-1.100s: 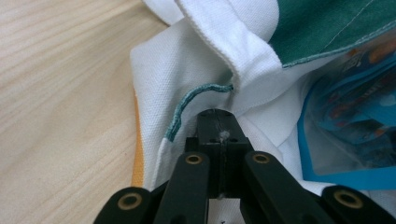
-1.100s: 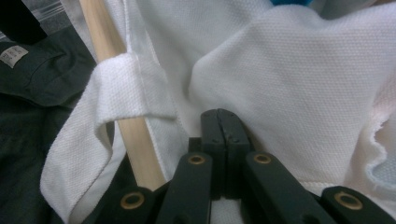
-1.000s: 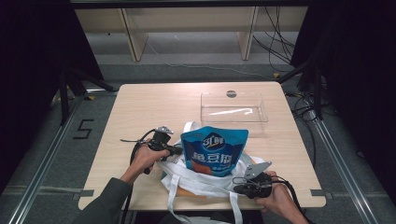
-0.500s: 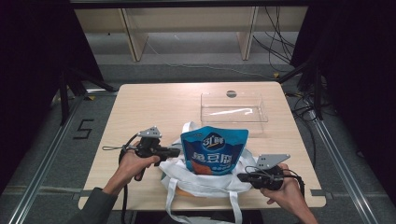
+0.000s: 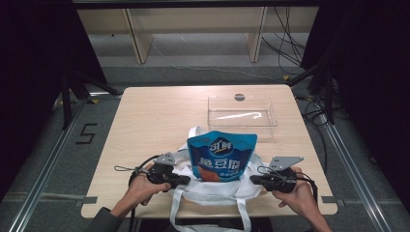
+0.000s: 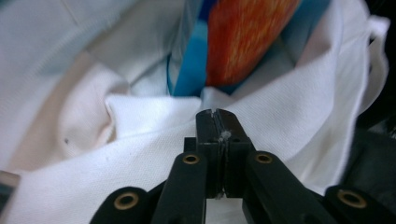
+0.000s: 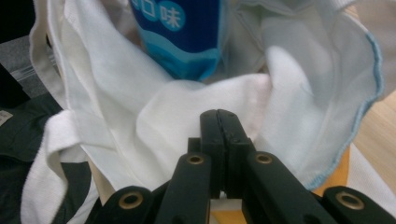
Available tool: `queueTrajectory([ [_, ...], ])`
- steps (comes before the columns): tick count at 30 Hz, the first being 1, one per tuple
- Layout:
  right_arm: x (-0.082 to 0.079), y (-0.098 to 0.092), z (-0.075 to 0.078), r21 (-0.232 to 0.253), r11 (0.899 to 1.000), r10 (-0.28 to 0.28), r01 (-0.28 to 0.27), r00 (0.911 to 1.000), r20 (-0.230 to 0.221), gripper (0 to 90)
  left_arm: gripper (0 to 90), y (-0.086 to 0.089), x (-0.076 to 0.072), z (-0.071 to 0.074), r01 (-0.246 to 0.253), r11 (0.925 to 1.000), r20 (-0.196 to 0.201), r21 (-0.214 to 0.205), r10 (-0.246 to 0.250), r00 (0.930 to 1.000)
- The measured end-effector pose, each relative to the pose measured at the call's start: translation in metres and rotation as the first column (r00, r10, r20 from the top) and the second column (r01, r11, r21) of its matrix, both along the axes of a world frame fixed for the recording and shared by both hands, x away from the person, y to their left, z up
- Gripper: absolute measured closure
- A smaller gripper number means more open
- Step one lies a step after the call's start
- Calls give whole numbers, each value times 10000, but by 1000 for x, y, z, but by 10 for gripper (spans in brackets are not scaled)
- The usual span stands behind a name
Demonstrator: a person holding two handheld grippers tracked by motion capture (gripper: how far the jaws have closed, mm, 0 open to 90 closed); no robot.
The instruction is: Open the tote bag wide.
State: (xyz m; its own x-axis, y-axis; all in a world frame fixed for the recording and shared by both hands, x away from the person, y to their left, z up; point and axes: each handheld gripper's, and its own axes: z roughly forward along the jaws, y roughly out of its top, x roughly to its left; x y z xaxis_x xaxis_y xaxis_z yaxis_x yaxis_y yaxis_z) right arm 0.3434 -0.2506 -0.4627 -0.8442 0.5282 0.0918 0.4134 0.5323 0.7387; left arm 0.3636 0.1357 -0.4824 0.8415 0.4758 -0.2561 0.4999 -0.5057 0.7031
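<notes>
Since a second ago both hands have shifted: the left gripper point(image 5: 181, 181) slid in from farther out on the left and now sits right at the left side of the white tote bag point(image 5: 212, 186), and the right gripper point(image 5: 256, 180) has come up a touch at the bag's right side. The blue snack pouch point(image 5: 221, 155) stands upright in the bag's open mouth, near the front edge of the wooden surface point(image 5: 154, 121), same spot as before. In the left gripper view the jaws are fully closed, with the white cloth point(image 6: 140, 154) bunched at their tip, though I can't tell if any fabric is pinched. Same in the right gripper view: jaws pressed together, white cloth point(image 7: 177, 116) piled against them, pouch point(image 7: 187, 37) just beyond. The clear plastic box point(image 5: 241, 110) sits farther back, well apart from the bag.
</notes>
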Motion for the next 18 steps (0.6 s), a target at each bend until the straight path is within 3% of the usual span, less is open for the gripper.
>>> queueTrajectory([
  [2, 1, -1, -2, 65, 10000, -23, 22, 9999, 136, 900, 892, -4, -3, -9, -15, 9980, 0, 630, 15, 10000],
  [4, 1, -3, 1, 80, 9999, -77, 77, 10000, 43, 900, 894, -7, -3, -14, 50, 9965, 7, 833, -51, 10000],
  [7, -1, -3, 3, 185, 9996, -193, 195, 9998, -101, 900, 893, -4, -2, -7, 75, 9980, 123, 625, -83, 9999],
  [8, 1, -4, 3, 178, 9996, -222, 219, 9996, 179, 900, 889, -2, -3, -4, -4, 9986, 139, 535, -3, 9999],
  [11, 1, -9, 7, 399, 9986, -361, 357, 9993, 82, 896, 860, 6, -5, 7, -218, 9997, 290, -122, 221, 9993],
  [12, 3, -11, 9, 440, 9985, -341, 327, 9989, 324, 896, 849, 9, -6, 12, -312, 9988, 318, -389, 324, 9990],
  [15, 2, -16, 17, 549, 9979, -372, 354, 9988, 317, 879, 802, 21, -10, 24, -576, 9932, 393, -1009, 618, 9973],
  [17, 0, -18, 22, 570, 9969, -552, 543, 9984, 130, 855, 738, 30, -15, 30, -776, 9902, 515, -1161, 840, 9951],
  [18, 3, -19, 24, 549, 9980, -347, 325, 9986, 398, 836, 695, 35, -18, 32, -870, 9880, 529, -1278, 943, 9941],
])
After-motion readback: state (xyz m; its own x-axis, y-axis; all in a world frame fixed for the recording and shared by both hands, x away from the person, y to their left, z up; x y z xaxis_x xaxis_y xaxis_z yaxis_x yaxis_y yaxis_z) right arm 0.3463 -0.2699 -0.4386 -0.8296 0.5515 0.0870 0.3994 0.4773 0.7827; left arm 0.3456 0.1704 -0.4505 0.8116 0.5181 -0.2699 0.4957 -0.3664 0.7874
